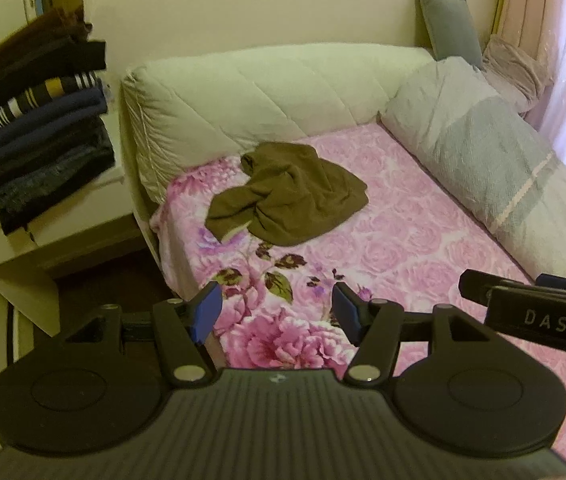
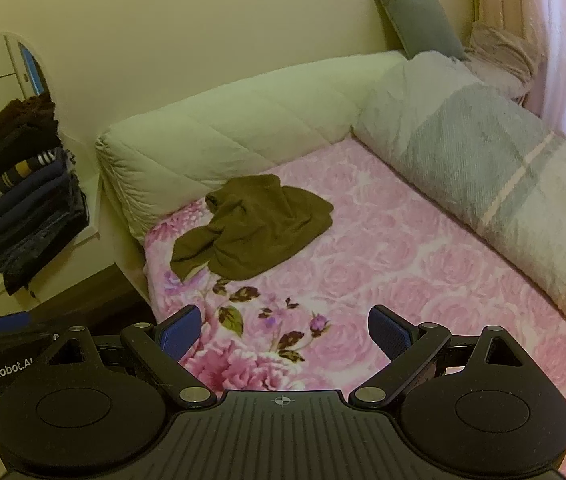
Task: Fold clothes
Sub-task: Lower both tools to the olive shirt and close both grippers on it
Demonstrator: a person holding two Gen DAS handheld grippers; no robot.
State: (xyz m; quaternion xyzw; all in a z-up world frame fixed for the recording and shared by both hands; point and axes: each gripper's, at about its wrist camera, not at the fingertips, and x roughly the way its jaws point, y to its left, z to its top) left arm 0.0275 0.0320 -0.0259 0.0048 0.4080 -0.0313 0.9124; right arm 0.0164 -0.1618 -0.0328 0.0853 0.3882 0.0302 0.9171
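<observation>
While the one brown garment (image 1: pixel 287 192) lies crumpled on the pink floral bedspread (image 1: pixel 403 240), close to the padded headboard (image 1: pixel 263 92), nothing of the fold has begun. Its cloth is bunched and twisted over itself, with a pale lining showing at the corner farthest from the headboard. Both tools hover over the bedspread's edge opposite the headboard, well apart from the garment: the left gripper (image 1: pixel 275 312) has its blue pads spread with nothing between them, and the right gripper (image 2: pixel 283 336) is likewise spread and empty. My guess at the main risk is a grab into the heaped middle, which would catch several layers at once and lift a knot rather than an edge; a pinch that also takes the bedspread would drag it along. The twisted sleeve-like part may hide the true corners, so a wrong pair could be picked. Counting outward: one garment on the bed, two grippers, one long grey-striped bolster (image 1: pixel 495 168) running out from the headboard, one grey cushion (image 1: pixel 449 26) behind the headboard, and one stack of folded dark clothes (image 1: pixel 39 128) on a white shelf beside it.
</observation>
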